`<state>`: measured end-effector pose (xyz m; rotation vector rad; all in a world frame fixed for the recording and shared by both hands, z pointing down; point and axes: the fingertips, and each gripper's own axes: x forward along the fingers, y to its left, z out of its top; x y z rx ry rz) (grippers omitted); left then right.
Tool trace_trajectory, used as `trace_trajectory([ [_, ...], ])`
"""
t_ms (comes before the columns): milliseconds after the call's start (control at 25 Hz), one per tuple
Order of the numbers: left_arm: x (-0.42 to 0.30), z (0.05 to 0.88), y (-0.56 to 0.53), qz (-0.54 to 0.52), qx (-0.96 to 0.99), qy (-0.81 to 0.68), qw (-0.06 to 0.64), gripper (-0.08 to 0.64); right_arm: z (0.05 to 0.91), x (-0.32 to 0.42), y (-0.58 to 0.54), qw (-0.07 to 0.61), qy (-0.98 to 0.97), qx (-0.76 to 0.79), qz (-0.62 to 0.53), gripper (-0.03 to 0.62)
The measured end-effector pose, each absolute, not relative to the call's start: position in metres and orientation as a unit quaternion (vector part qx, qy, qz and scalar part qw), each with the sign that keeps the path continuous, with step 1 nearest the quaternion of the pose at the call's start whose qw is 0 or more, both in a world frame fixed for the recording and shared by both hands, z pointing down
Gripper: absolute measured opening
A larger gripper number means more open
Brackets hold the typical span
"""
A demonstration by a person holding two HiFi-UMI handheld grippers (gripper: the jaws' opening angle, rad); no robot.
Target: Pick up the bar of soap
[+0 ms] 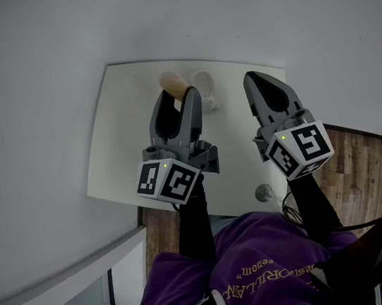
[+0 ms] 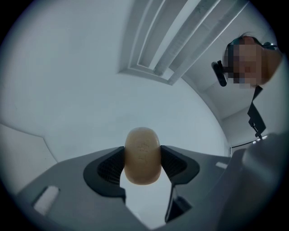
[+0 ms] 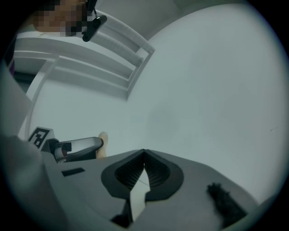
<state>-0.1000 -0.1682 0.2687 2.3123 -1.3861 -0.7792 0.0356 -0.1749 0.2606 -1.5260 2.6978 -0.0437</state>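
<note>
Look at that: the left gripper (image 1: 177,97) is clamped on the bar of soap (image 2: 142,155), pinching it across its narrow sides near the middle. The rounded end pokes out past the tips, above the far part of the white table (image 1: 117,159). The right gripper (image 3: 144,155) hangs alongside, jaws pressed together on nothing. The soap looks light and hard but slick and rounded, so a mid-bar hold seems right; squeeze near an end and it could squirt out.

Soap (image 1: 173,82) partly behind left tool (image 1: 180,98)
</note>
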Motion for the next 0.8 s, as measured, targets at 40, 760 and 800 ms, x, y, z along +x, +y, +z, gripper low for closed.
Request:
trace_trajectory([
  [40,-0.101,0.264,-0.165,-0.278,0.812,-0.486,0.162,0.260,0.256,0.034,-0.173,0.023,0.871,-0.490,-0.009,0.009],
  [760,-0.100,0.217,-0.140,-0.302,0.821,-0.472,0.108,0.259,0.211,0.034,-0.169,0.046,0.874,-0.481,0.045,0.009],
  [800,-0.100,0.216,-0.140,-0.302,0.822,-0.471,0.107,0.259,0.210,0.034,-0.170,0.045,0.874,-0.481,0.047,0.009],
])
